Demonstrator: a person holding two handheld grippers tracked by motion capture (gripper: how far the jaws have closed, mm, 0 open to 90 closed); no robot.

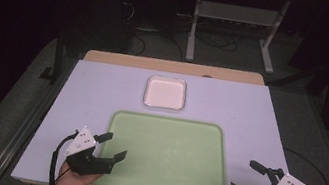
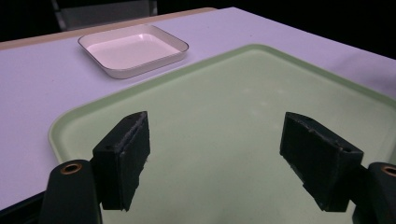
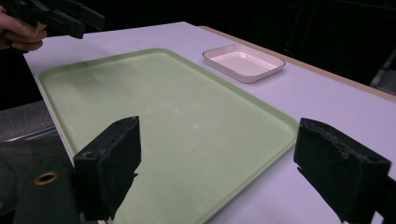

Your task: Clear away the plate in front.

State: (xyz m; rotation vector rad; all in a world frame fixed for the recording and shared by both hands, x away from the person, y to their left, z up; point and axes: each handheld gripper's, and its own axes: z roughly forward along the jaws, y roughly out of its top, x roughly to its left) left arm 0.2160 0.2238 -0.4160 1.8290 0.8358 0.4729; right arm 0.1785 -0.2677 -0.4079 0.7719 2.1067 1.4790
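While both grippers wait at the near edge of the table (image 1: 104, 77), nothing is held in either one. The left gripper (image 1: 110, 147) has its two black jaws spread wide apart, and they hang over the near left corner of the big green tray (image 1: 167, 156). From the left gripper view you can see the green tray (image 2: 243, 107) between the jaws, with only air in the gap. The right gripper (image 1: 248, 177) is also wide open, and it sits just past the right side of the tray, over the pale table top. From the right gripper view the tray (image 3: 163, 112) stretches away to the left, and the other hand (image 3: 21, 35) shows far off in the top corner. A small white dish (image 1: 166, 93) sits just behind the tray, in the middle of the table, close to the tray's far edge. It has nothing in it, and the tray is bare too
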